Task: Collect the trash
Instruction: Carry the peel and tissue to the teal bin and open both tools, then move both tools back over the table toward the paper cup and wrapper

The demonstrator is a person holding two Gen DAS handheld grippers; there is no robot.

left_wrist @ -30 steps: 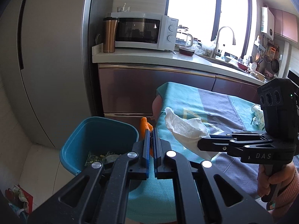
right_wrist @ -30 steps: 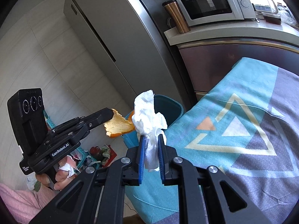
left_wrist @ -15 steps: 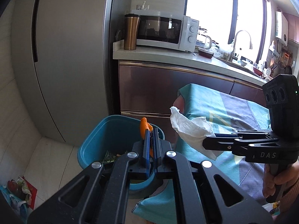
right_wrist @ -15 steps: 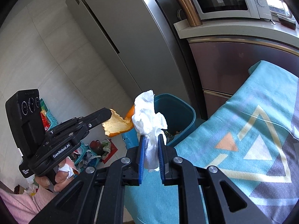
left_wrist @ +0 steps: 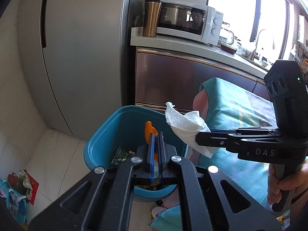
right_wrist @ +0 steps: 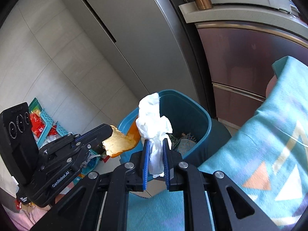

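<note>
My left gripper [left_wrist: 156, 134] is shut on an orange peel [left_wrist: 149, 130] and holds it over the blue trash bin [left_wrist: 100, 144]. From the right wrist view the peel [right_wrist: 120, 143] hangs at the bin's near rim [right_wrist: 204, 113]. My right gripper [right_wrist: 156, 142] is shut on a crumpled white tissue [right_wrist: 154, 119], just right of the left one and close to the bin's rim. The tissue [left_wrist: 184, 125] also shows in the left wrist view, over the bin's right edge. Wrappers lie in the bin's bottom.
A table with a teal patterned cloth [right_wrist: 269, 134] stands right of the bin. Behind are a grey fridge [left_wrist: 77, 57], steel cabinets [left_wrist: 173, 80], and a counter with a microwave [left_wrist: 184, 25] and a copper tumbler [left_wrist: 151, 17]. Baskets of clutter [right_wrist: 44, 119] sit on the floor.
Both grippers have moved left and forward from the table to over the bin, each keeping hold of its piece of trash.
</note>
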